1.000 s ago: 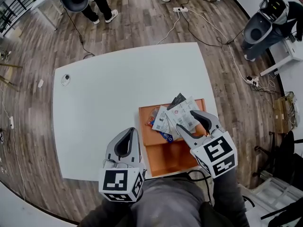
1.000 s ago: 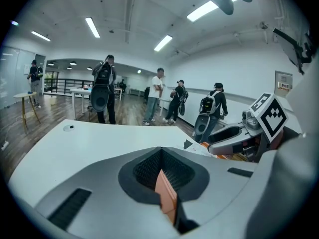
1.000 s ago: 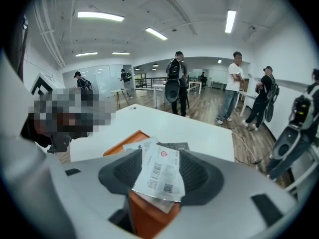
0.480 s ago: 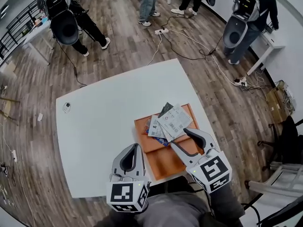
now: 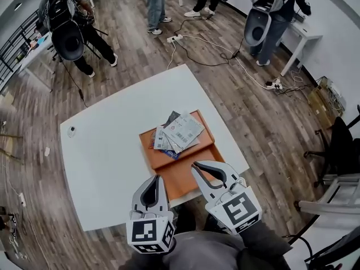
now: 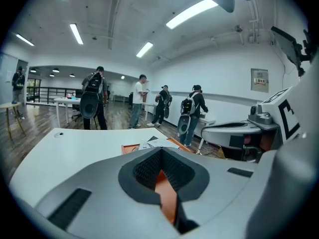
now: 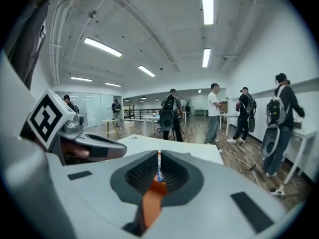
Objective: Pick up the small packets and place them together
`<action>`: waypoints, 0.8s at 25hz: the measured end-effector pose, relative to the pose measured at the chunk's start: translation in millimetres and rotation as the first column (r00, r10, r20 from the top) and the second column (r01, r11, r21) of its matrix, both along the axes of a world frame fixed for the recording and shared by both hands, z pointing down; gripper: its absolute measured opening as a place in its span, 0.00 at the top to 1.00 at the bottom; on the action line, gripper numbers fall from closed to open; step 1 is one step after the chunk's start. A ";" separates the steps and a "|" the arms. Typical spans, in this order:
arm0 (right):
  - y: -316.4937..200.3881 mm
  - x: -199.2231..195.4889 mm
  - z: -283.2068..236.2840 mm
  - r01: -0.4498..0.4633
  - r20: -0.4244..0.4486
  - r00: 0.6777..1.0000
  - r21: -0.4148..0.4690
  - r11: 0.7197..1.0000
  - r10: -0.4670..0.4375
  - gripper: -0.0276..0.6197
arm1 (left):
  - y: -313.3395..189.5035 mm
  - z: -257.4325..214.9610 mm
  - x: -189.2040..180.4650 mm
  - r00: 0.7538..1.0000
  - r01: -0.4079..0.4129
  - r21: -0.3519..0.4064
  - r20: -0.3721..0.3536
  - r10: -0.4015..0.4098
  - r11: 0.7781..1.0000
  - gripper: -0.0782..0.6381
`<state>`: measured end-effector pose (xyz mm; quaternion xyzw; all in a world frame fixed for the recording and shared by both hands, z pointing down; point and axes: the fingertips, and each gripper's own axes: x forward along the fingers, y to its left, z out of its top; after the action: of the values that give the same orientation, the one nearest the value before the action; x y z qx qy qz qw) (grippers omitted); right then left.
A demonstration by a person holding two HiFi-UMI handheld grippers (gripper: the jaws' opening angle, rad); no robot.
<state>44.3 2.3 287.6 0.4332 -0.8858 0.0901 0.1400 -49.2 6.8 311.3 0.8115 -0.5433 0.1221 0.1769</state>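
Packets, small and flat with white printed labels (image 5: 177,133), lie heaped together at the far end of a shallow orange rectangular tray (image 5: 177,179) on the white worktop (image 5: 101,151). Right tongs (image 5: 194,164) hover over the tray's bare near half, apart from the heap; their jaws have just been closing and now meet with nothing between them. Left tongs (image 5: 156,178), beside them near the tray's near left corner, are likewise closed and empty.

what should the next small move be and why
Probably just rest both grippers: the packets already lie in one pile on the orange tray, none stray on the white table. The fingers of the right gripper have just been closing with nothing between them, and the left gripper is shut and empty.
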 end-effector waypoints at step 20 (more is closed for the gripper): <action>68.4 8.2 -62.4 0.030 0.124 0.991 0.140 0.990 -0.047 0.93 | 70.4 -64.6 43.9 0.998 0.004 0.181 0.063 -0.016 0.983 0.90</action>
<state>52.5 70.8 225.1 0.4180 -0.9052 0.0536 0.0547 -5.3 77.2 246.7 0.8173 -0.5615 0.0972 0.0857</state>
